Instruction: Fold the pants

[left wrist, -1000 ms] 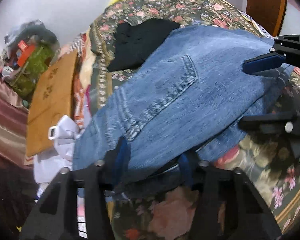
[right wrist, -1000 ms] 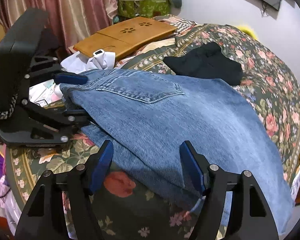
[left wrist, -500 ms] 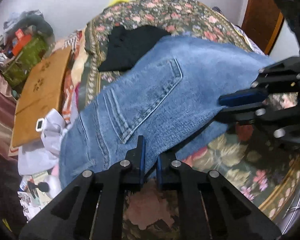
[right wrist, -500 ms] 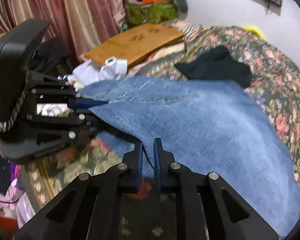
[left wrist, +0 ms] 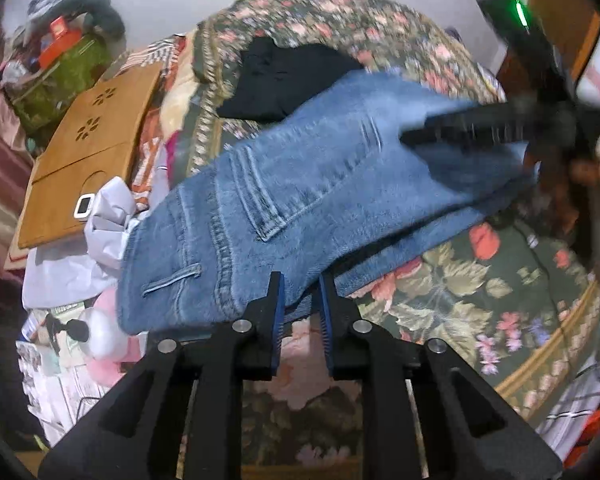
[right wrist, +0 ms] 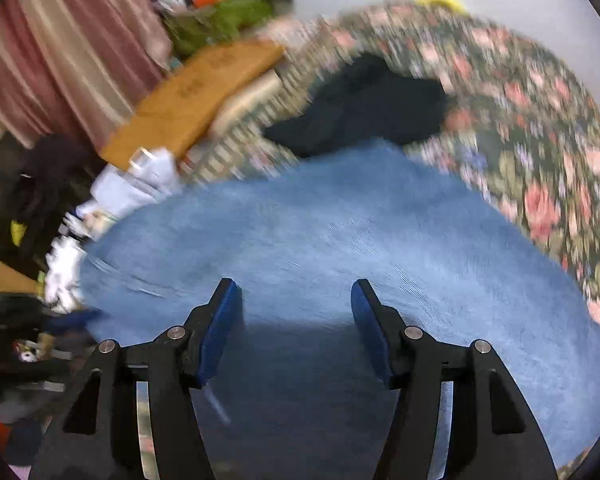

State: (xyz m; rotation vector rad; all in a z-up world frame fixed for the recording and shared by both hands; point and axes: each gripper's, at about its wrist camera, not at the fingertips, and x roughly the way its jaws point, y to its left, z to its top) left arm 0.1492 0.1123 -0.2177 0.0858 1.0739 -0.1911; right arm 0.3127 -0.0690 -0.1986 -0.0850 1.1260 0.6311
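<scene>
Blue jeans (left wrist: pixel 300 184) lie folded across the floral bedspread (left wrist: pixel 480 292), back pocket up and waistband toward the left. My left gripper (left wrist: pixel 300 292) is at the jeans' near edge. Its jaws are opening and stand a narrow gap apart, with the denim edge still between the tips. In the left wrist view my right gripper (left wrist: pixel 468 130) is a blurred black shape over the leg end at the right. Seen from its own camera, the right gripper (right wrist: pixel 296 292) hangs above the denim (right wrist: pixel 360 240). Its jaws are opening wide and hold nothing.
A black garment (left wrist: pixel 284 76) lies on the bed beyond the jeans. To the left are a wooden lap tray (left wrist: pixel 88 156), white cloth (left wrist: pixel 108 220) and a green box of clutter (left wrist: pixel 64 68). A striped curtain (right wrist: pixel 60 48) hangs at the far left.
Half a second ago both grippers were shut on the jeans' near edge. The right has since let go, opened wide and swung over the denim. The left jaws have parted slightly.
</scene>
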